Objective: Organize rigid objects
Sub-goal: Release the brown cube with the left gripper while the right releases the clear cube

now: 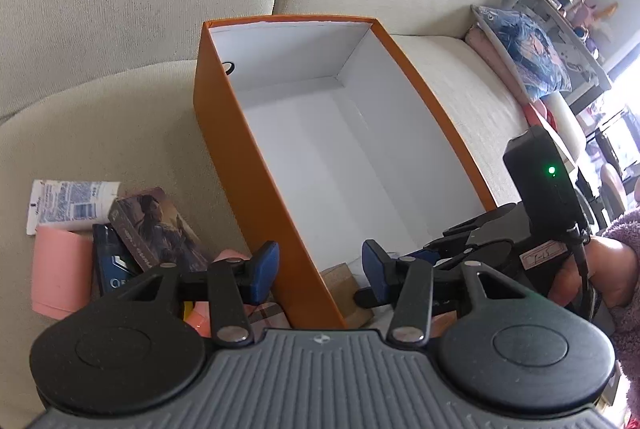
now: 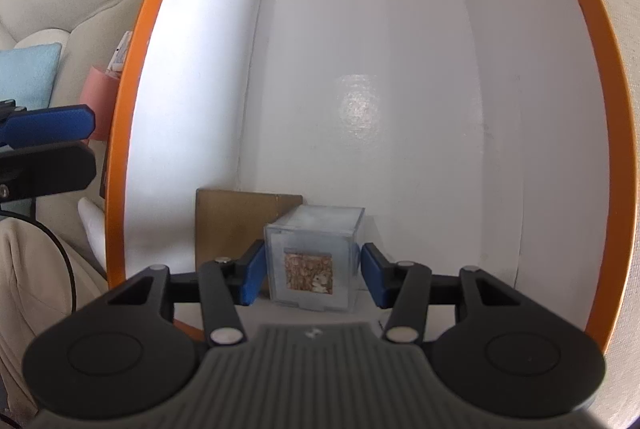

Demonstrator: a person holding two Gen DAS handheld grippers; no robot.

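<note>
Open box [image 1: 224,133] on a sofa [image 1: 100,29], with loose items beside it.

Inside the box, at its near end, a clear cube [image 2: 314,257] sits in front of a flat cardboard piece [image 2: 230,225]. Left of the box lies a pile of cards and packets [image 1: 120,233].

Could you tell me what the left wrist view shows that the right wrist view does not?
Only the left wrist view shows the pile beside the box: a picture card, a white tube and a dark blue packet, plus the empty left gripper. Only the right wrist view shows the clear cube between the right gripper pads, the right pad standing off it. Both show the orange box with its brown carton inside.
</note>
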